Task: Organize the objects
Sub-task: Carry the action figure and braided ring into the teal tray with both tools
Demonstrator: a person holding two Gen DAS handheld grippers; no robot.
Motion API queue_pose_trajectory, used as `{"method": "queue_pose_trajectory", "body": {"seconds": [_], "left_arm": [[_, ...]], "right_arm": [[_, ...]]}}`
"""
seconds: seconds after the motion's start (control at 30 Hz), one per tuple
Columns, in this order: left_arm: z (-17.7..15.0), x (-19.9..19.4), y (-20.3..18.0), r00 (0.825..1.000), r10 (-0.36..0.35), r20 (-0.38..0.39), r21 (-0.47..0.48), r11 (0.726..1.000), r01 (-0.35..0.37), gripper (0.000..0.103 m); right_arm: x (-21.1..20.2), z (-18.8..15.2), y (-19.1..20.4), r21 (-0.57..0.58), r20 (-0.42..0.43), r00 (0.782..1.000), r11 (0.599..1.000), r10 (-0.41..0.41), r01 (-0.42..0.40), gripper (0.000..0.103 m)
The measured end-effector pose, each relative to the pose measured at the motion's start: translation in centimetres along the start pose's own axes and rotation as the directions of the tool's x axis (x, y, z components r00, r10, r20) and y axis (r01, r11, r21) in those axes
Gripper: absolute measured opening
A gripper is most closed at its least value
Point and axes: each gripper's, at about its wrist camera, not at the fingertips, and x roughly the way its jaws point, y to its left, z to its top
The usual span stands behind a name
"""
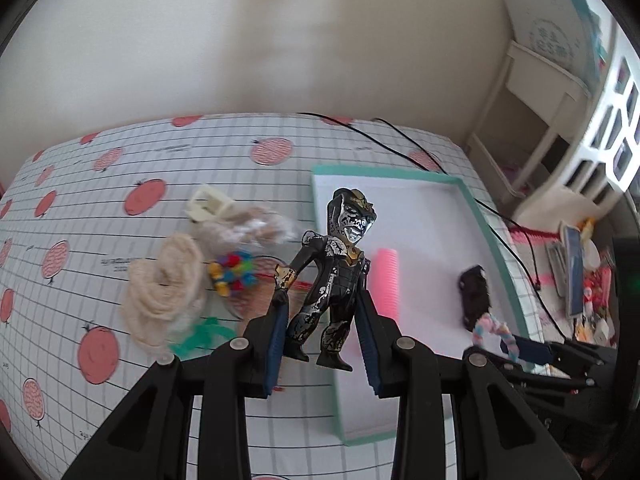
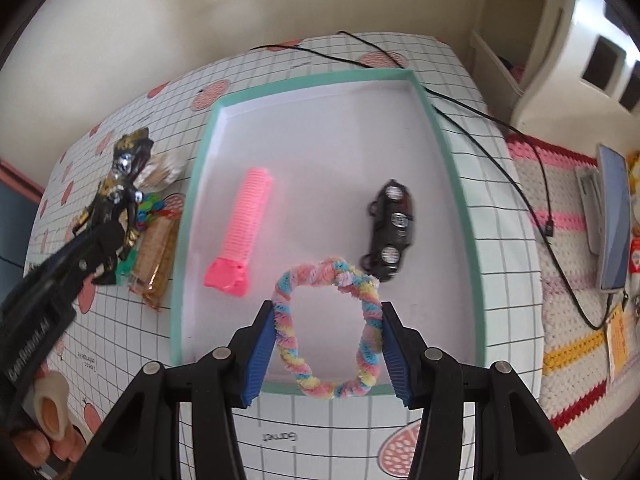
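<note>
The black and silver toy figure (image 1: 334, 276) hangs clamped at the legs between the blue pads of the left tongs (image 1: 322, 344), lifted over the near left edge of the teal-rimmed tray (image 1: 486, 216). The twisted pastel ring (image 2: 328, 324) is pinched across its width by the right tongs (image 2: 328, 348), over the tray's near rim. Both tongs tilt steeply down. Inside the tray lie a pink comb-like piece (image 2: 242, 228) and a black toy car (image 2: 390, 228), well apart. Left of the tray, on the checked surface (image 1: 120, 208), sits a blurred heap: cream yarn (image 1: 160, 292), a bright pompom cluster (image 1: 232, 272), a clear packet (image 1: 248, 226) whose contents are hard to make out. In the right wrist view a gloved hand (image 2: 48, 412) holding the left tongs is cut off at the lower left corner.
</note>
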Motion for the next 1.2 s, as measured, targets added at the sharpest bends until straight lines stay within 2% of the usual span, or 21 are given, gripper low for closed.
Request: {"method": "queue_pose_trajectory", "body": {"seconds": [0.17, 0.33, 0.47, 0.8, 0.97, 1.2], "left_arm": [[-0.7, 0.6, -3.0, 0.999, -0.03, -0.024, 0.069, 0.997, 0.032, 0.035], [-1.6, 1.8, -4.8, 0.996, -0.044, -0.075, 0.114, 0.992, 0.052, 0.035], [-2.3, 3.0, -5.5, 0.991, -0.049, -0.128, 0.127, 0.99, 0.066, 0.035], [-3.8, 5.1, -6.3, 0.978, -0.01, -0.209, 0.177, 0.983, 0.048, 0.035], [-4.1, 5.7, -6.5, 0.972, -0.002, -0.234, 0.177, 0.983, 0.044, 0.036], [-4.4, 6.0, -6.9, 0.973, 0.001, -0.231, 0.203, 0.978, 0.047, 0.036]], "right_arm": [[0.1, 0.0, -2.4, 0.05, -0.002, 1.0, 0.999, -0.001, 0.001, 0.053], [0.8, -0.1, -3.0, 0.06, -0.02, 1.0, 0.998, -0.006, 0.008, 0.053], [1.6, -0.1, -3.1, 0.059, -0.034, 0.999, 0.998, -0.021, 0.023, 0.053], [2.7, -0.1, -3.4, 0.068, -0.041, 0.999, 0.997, -0.027, 0.03, 0.053], [3.2, -0.2, -3.4, 0.062, -0.048, 0.998, 0.998, -0.03, 0.033, 0.054], [3.2, -0.4, -3.4, 0.063, -0.044, 0.999, 0.998, -0.03, 0.033, 0.058]]}}
